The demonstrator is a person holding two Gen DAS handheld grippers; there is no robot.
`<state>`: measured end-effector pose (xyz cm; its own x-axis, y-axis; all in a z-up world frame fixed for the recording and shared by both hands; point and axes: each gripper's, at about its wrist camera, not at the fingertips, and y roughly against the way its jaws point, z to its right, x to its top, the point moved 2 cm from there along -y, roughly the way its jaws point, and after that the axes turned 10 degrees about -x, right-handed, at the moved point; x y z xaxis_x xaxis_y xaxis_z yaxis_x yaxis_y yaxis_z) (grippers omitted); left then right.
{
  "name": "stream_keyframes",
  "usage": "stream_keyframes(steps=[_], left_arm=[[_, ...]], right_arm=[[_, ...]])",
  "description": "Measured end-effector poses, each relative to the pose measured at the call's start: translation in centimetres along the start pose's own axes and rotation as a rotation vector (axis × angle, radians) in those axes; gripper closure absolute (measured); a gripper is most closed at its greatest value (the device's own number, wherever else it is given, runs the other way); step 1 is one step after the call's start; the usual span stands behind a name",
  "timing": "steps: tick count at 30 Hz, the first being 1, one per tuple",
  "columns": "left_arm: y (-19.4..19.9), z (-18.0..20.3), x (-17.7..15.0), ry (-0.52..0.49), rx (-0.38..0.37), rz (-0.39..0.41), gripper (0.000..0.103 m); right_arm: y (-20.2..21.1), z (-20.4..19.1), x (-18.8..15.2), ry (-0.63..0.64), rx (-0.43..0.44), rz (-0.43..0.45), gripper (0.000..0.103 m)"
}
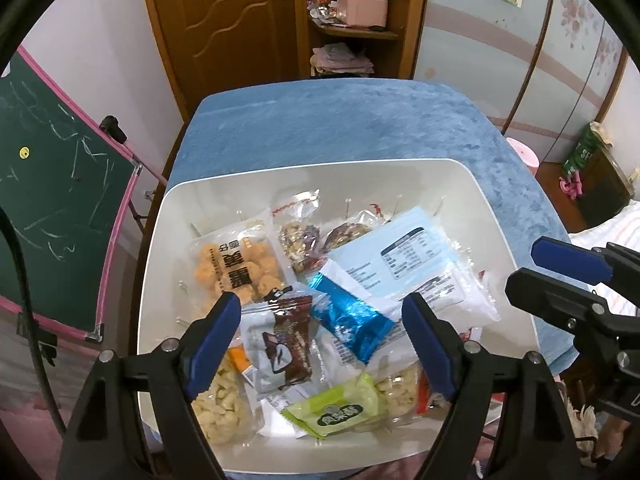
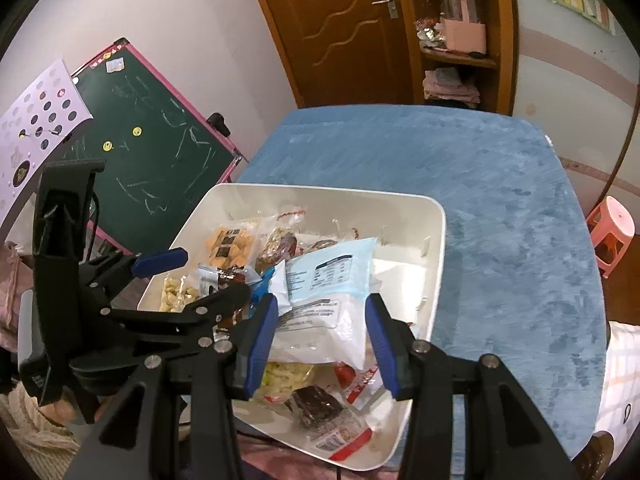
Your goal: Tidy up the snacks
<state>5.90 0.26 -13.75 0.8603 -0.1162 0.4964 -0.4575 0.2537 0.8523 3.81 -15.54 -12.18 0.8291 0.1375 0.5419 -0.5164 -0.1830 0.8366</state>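
Observation:
A white tray full of snack packets sits on a blue-covered table. My left gripper hangs open over its near left part, above a brown packet and a blue foil packet, gripping nothing. A packet of orange puffs and a green packet lie nearby. My right gripper stands open over the near right part. A clear white packet lies between its fingers, under a pale blue packet. A dark brownie packet lies closer in.
The blue tablecloth stretches bare beyond and right of the tray. A green chalkboard with a pink frame leans at the left. A wooden door and shelves stand behind; a pink stool stands at the right.

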Motion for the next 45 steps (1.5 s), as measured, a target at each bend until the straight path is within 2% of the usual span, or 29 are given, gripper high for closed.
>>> stream_keyframes(steps=[4,8,12,17,20,28,37,45], left_arm=[[0.6,1.5,0.4,-0.021,0.005,0.018,0.020],[1.6,3.3,1.3,-0.042,0.012,0.047,0.020],[3.1,4.9,3.1,-0.026,-0.015,0.075,0.020],[5.0,6.5,4.9,-0.006,-0.012,0.131,0.019],[5.9,7.2,5.5,0.018,0.011,0.160,0.012],[7.6,8.3,5.6,0.025,0.069,0.220,0.011],[7.0,8.0,5.3,0.043,0.079,0.187,0.011],[6.7,7.9,5.0,0.053,0.082,0.177,0.011]], right_arm=[[0.9,1.1,0.1,-0.015,-0.021,0.037,0.050],[2.1,2.2,0.6,-0.042,-0.039,0.069,0.050],[3.8,3.3,1.5,-0.055,-0.076,0.107,0.049],[6.1,4.8,2.6,-0.089,-0.098,0.151,0.040],[7.3,5.5,3.0,-0.103,-0.127,0.175,0.036],[8.7,6.6,3.2,-0.118,-0.196,0.200,0.026],[7.7,7.4,2.7,-0.133,-0.229,0.167,0.025],[7.6,7.2,2.4,-0.130,-0.244,0.172,0.025]])
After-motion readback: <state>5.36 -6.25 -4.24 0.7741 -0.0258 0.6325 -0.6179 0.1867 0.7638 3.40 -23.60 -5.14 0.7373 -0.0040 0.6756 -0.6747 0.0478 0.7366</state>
